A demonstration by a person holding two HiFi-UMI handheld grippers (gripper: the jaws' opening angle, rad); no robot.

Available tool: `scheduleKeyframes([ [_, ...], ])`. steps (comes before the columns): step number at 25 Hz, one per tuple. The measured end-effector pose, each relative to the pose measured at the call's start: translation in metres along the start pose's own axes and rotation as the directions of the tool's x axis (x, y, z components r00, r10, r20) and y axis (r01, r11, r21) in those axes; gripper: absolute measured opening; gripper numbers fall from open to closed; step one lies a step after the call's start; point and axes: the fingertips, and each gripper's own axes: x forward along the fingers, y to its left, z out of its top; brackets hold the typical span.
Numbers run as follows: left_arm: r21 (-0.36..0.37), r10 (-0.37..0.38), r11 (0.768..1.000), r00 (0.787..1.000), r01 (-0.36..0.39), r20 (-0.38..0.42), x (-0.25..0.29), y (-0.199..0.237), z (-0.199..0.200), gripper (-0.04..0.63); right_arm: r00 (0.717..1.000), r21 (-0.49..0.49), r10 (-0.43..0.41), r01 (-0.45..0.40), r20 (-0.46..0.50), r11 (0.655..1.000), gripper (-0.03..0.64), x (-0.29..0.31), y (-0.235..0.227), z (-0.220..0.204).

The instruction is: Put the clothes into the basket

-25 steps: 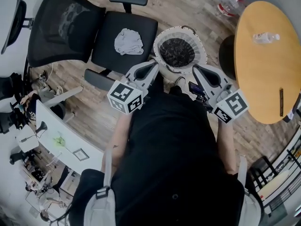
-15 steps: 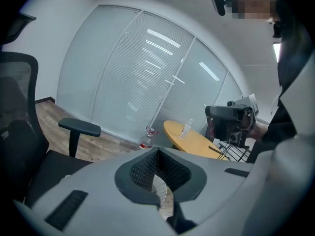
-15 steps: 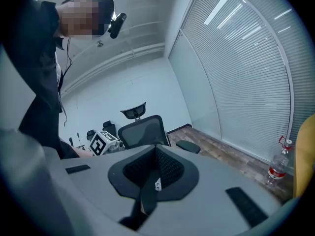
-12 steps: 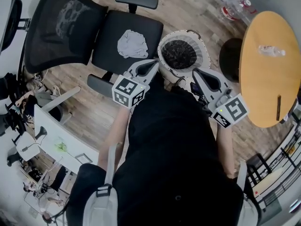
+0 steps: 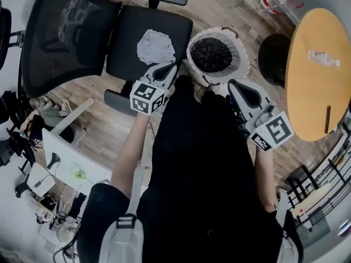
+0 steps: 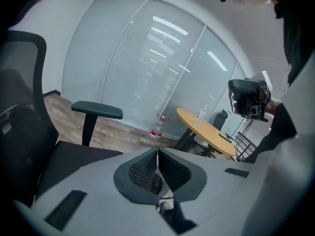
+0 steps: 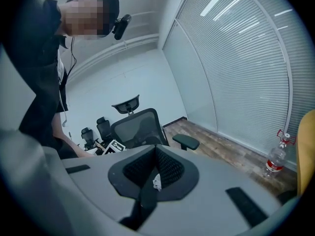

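Note:
A crumpled grey garment (image 5: 155, 45) lies on the seat of a black office chair (image 5: 129, 37). Right of the chair stands a round white-rimmed basket (image 5: 243, 59) with dark clothes inside. My left gripper (image 5: 171, 67) is shut and empty, its tip over the seat's near edge, just short of the grey garment. In the left gripper view its jaws (image 6: 157, 152) meet with nothing between them. My right gripper (image 5: 233, 84) hovers at the basket's near rim, shut and empty; its jaws (image 7: 156, 149) look shut in the right gripper view too.
A round wooden table (image 5: 315, 92) with a water bottle (image 5: 323, 56) stands at the right, with a dark stool (image 5: 274, 51) beside it. Another bottle (image 5: 274, 1) stands on the wood floor. A cluttered white desk (image 5: 71, 163) is at the left. The chair's armrest (image 6: 97, 110) juts ahead.
My left gripper has moved forward and down toward the chair seat and the grey garment. My right gripper has shifted a little beside the basket. Both stay shut.

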Motion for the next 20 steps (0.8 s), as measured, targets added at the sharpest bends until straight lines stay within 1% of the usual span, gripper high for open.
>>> scheduleKeyframes([
  [7,-0.075,0.033,0.996,0.996,-0.039,-0.080,0.024,0.046,-0.032,0.011,0.999,0.038,-0.007,0.009,-0.038,0.999,0.017,0.022,-0.003,-0.008],
  [11,-0.087,0.056,0.994,0.989,-0.068,-0.135,0.037,0.071,-0.052,0.018,0.997,0.059,-0.014,0.019,-0.072,0.998,0.017,0.028,-0.005,-0.016],
  [12,-0.090,0.062,0.993,0.987,-0.076,-0.148,0.040,0.077,-0.057,0.028,0.997,0.066,-0.016,0.022,-0.081,0.998,0.017,0.030,-0.006,-0.018],
  [14,-0.097,0.072,0.991,0.982,-0.090,-0.176,0.044,0.088,-0.065,0.071,0.995,0.078,-0.020,0.027,-0.098,0.997,0.017,0.033,-0.007,-0.022],
  [20,-0.075,0.091,0.991,0.962,-0.114,-0.259,0.058,0.117,-0.100,0.127,0.990,0.103,-0.025,0.039,-0.138,0.994,0.017,0.041,-0.011,-0.034],
])
